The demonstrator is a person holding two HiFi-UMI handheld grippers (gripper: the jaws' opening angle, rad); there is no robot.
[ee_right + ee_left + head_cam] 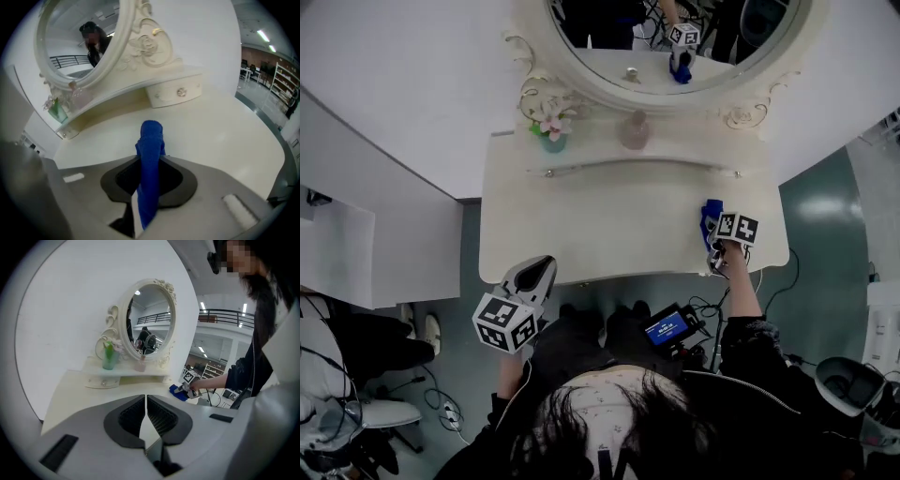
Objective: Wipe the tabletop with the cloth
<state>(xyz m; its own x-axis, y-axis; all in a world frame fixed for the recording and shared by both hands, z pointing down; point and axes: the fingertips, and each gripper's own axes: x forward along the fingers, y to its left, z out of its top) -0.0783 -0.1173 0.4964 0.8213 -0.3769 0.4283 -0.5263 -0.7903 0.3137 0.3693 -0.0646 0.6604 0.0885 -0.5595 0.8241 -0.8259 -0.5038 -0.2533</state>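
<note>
Blue fabric cloth (151,140), bunched into an upright fold, is clamped between the jaws of the right gripper (150,164), which are closed tight on it. Its free end is laid against the cream-white tabletop (211,131). In the head view, cloth and gripper are seen at the right side of the table, near the front edge.

The left gripper (146,401) is held at the table's front left edge, well apart from the cloth. Its jaws are brought together, only a thin slit is left between the ribbed black pads (133,416), and nothing is gripped in them.

Along the back of the table a raised cream shelf (628,155) is set, with a small round knob (548,172) at each end of its front. On the shelf a small green vase of pink flowers (551,127) is placed at the left and a pale pink bottle (636,131) near the middle. Behind them an oval mirror in a carved cream frame (675,37) is mounted, in which the marker cube and the cloth are reflected. In the right gripper view, the shelf front is seen near the cloth, beyond it.

A dark device with a lit blue screen (670,328) is carried at the person's waist, and cables (441,408) are spread on the grey-green floor (825,216).
</note>
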